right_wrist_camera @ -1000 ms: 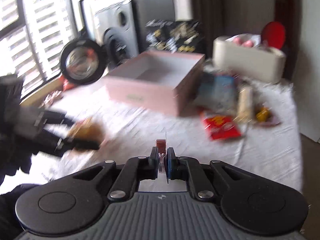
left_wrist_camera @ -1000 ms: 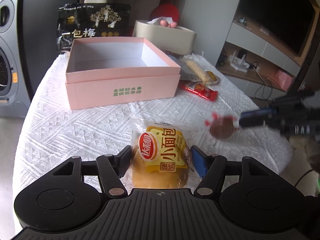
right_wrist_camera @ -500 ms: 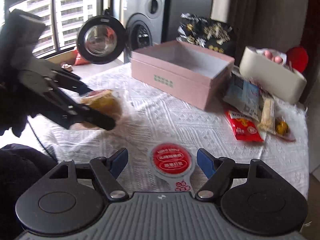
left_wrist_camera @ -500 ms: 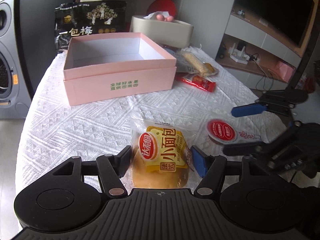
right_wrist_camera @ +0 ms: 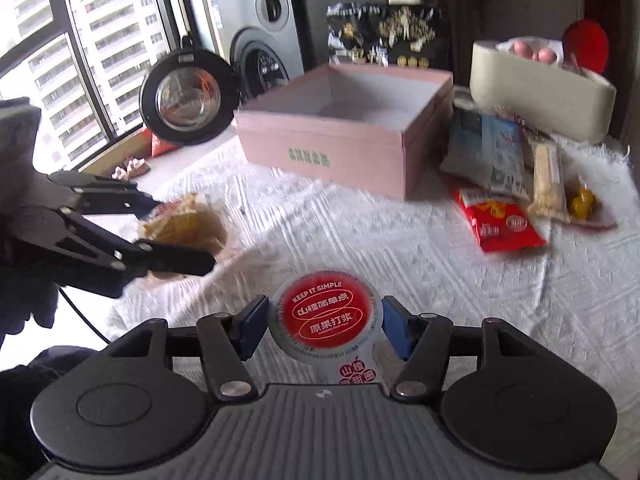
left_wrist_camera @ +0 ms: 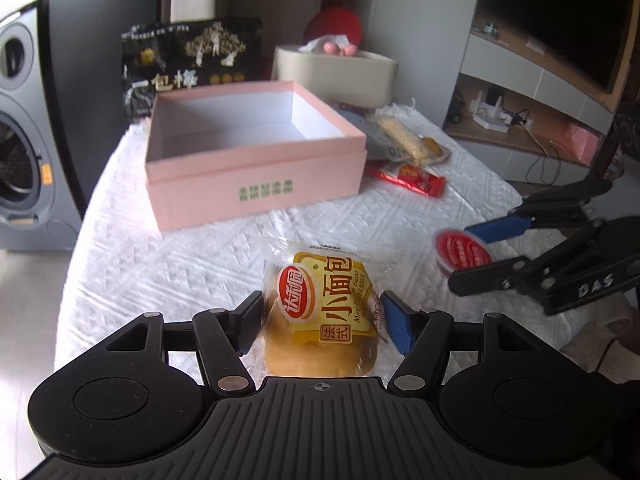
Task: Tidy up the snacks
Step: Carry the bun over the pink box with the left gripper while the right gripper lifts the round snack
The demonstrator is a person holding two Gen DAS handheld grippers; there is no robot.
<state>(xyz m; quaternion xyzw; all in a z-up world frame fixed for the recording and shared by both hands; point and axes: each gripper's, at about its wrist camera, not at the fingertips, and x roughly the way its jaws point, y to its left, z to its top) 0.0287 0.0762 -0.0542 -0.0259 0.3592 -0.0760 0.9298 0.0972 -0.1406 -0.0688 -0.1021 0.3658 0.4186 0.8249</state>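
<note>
A yellow-labelled mini bread pack (left_wrist_camera: 320, 320) sits between the fingers of my left gripper (left_wrist_camera: 320, 300), which is shut on it just above the white tablecloth; the right wrist view shows the same gripper (right_wrist_camera: 182, 232) and bread (right_wrist_camera: 188, 228) at the left. A small cup with a red round lid (right_wrist_camera: 326, 318) sits between the blue pads of my right gripper (right_wrist_camera: 325, 304); its jaws are closing and the pads touch the lid's rim. The left wrist view has that gripper (left_wrist_camera: 464, 256) and the cup (left_wrist_camera: 460, 250) at the right. An open, empty pink box (left_wrist_camera: 256, 184) stands behind.
A red snack packet (left_wrist_camera: 408, 176), a clear-wrapped bar (left_wrist_camera: 400, 140) and a blue-white bag (right_wrist_camera: 488, 152) lie right of the box. A black bag (left_wrist_camera: 192, 64) and a cream tissue holder (left_wrist_camera: 336, 72) stand at the back. A washing machine (left_wrist_camera: 20, 160) is left of the table.
My right gripper went from shut and blurred in motion to open around the red-lidded cup, then narrowed onto it. The left gripper kept the bread and hardly moved.
</note>
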